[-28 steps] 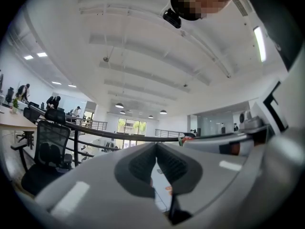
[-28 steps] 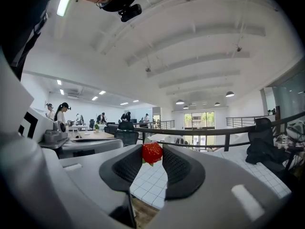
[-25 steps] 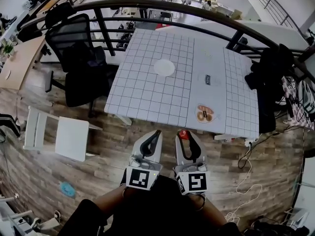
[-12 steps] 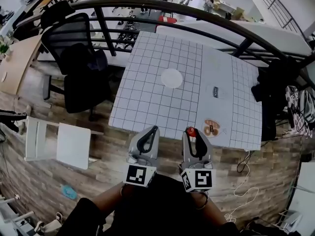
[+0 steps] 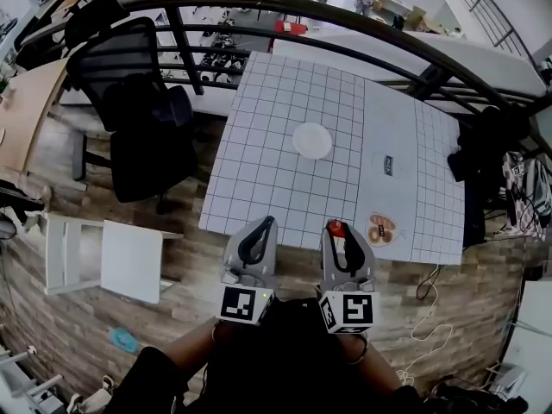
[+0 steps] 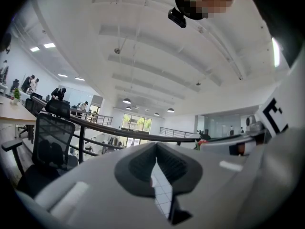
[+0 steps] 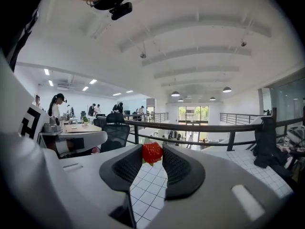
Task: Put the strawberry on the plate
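Step in hand: carrying the fruit to the plate.

The right gripper has its jaws fairly wide, with the tips pinched on the strawberry. The berry is red and whole at the very ends of the pads. It hangs off the near edge of the table, well short of the plate. The left gripper has its jaws together with nothing in them, and it sits equally short of the plate.

Judgement: this is a tip-only grip, so the person should travel level and slowly. The berry should come over the plate's middle and be lowered until it nearly touches before the jaws ease apart. Extra squeeze should be avoided, since soft fruit would likely bruise.

Count:
- strawberry: 1
- plate: 1
- grippers: 2
- table: 1
- patterned disc: 1, right of the plate and nearer the person
- office chair: 1, left of the plate
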